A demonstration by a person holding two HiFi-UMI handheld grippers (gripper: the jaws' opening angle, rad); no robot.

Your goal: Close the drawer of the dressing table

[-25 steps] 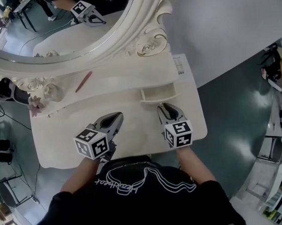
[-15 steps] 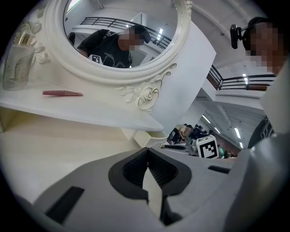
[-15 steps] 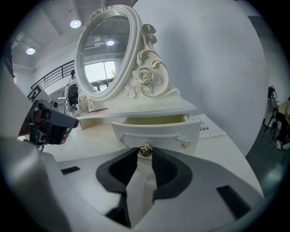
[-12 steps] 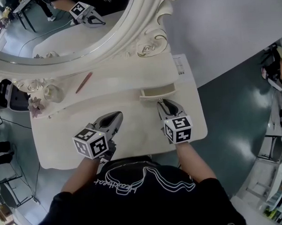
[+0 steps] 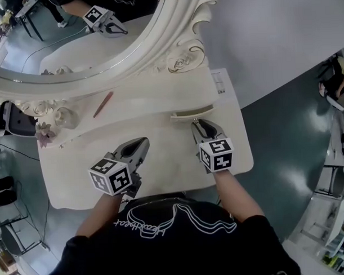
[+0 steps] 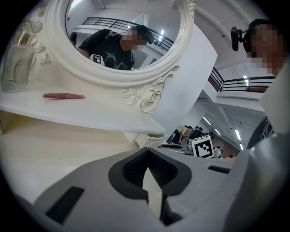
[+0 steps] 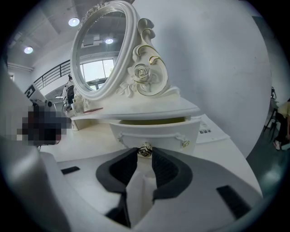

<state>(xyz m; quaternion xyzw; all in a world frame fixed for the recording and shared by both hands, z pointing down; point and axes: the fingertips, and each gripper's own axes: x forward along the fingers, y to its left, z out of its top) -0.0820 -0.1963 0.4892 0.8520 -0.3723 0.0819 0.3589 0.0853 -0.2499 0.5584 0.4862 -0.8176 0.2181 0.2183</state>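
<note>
In the head view the white dressing table [image 5: 161, 162] lies below, with its oval mirror [image 5: 72, 36] at the far side and a raised shelf [image 5: 154, 98] in front of it. The drawer [image 5: 192, 112] sits under the right end of that shelf, out only by a thin strip. The right gripper [image 5: 204, 126] points its tips at the drawer's front, touching it, while the left gripper [image 5: 141, 145] hovers over the bare tabletop to the left, well apart from the drawer. A red stick [image 5: 102, 103] lies on the shelf, a glass bottle [image 5: 64, 115] stands at its left end, and a printed sheet [image 5: 219, 80] lies at the far right. In the left gripper view the left gripper [image 6: 147, 150] has its tips pressed together with nothing between them; the red stick [image 6: 63, 95] and mirror [image 6: 122, 36] lie beyond. In the right gripper view the right gripper [image 7: 145, 156] stands narrow, its tips closed on the small metal knob [image 7: 145, 149] of the drawer [image 7: 154, 131], which shows a slim dark gap beneath the shelf [image 7: 145, 108].
</note>
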